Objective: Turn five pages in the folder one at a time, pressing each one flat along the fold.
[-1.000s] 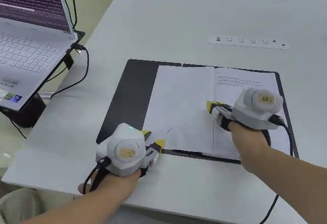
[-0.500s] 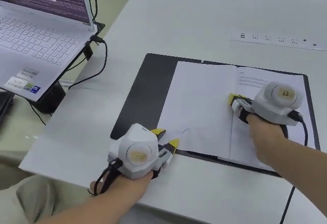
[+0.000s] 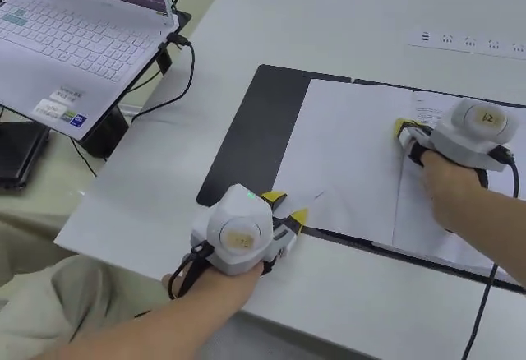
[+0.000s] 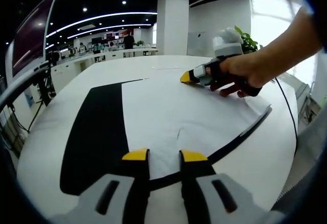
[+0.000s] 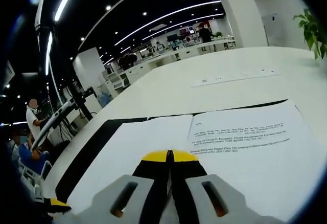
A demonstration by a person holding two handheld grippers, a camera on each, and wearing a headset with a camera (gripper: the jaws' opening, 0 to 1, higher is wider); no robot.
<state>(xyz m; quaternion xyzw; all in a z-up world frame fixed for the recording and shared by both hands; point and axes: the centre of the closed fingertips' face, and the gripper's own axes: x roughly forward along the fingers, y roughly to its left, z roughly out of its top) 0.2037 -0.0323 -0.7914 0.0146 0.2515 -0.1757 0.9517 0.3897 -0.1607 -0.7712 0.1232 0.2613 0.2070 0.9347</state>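
White bench stretches wide, with a laptop at one corner and a power strip near the far edge. On it the folder lies open, its black cover to the left, a blank page over that and a printed page on the right side. The right gripper has its jaws pressed together with nothing between them, and the tips rest on the paper at the fold, in its far part. The left gripper is at the near edge of the folder, jaws a little apart and empty. Whether its tips touch the page I cannot tell.

I think the step in hand is the pressing of the turned page. To do it well, the right tips should slide along the fold toward the person in one slow stroke, with light and even pressure, so the paper does not wrinkle. The left gripper could hold down the blank page's near edge, where a small crease shows, so the sheet does not shift.
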